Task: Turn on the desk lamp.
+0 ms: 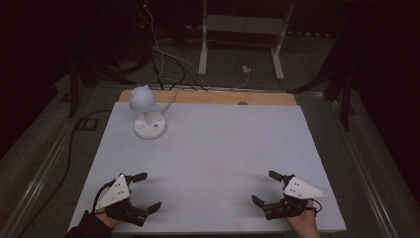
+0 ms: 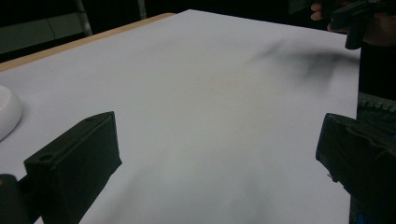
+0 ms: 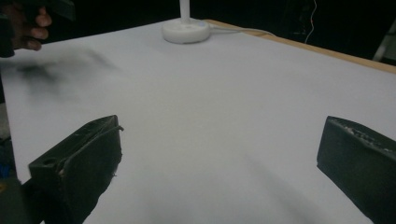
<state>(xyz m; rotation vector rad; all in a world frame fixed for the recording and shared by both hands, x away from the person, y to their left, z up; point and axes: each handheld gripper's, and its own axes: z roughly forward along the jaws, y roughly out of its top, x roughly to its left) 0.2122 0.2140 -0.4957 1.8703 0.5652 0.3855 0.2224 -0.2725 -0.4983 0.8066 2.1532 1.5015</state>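
A small white desk lamp (image 1: 146, 110) with a round head and a round base stands at the back left of the white tabletop (image 1: 213, 153). Its base (image 3: 185, 31) lies far ahead in the right gripper view, and an edge of that base (image 2: 7, 112) sits at the left of the left gripper view. My left gripper (image 1: 147, 191) rests open near the front left edge, nothing between its jaws. My right gripper (image 1: 264, 187) rests open near the front right edge, also holding nothing. Both point toward the table's middle.
A wooden strip (image 1: 208, 97) runs along the table's far edge. Cables (image 1: 163, 64) and a white metal stand (image 1: 242, 29) sit on the dark floor behind. A white cord (image 3: 243, 31) trails from the lamp base toward the back.
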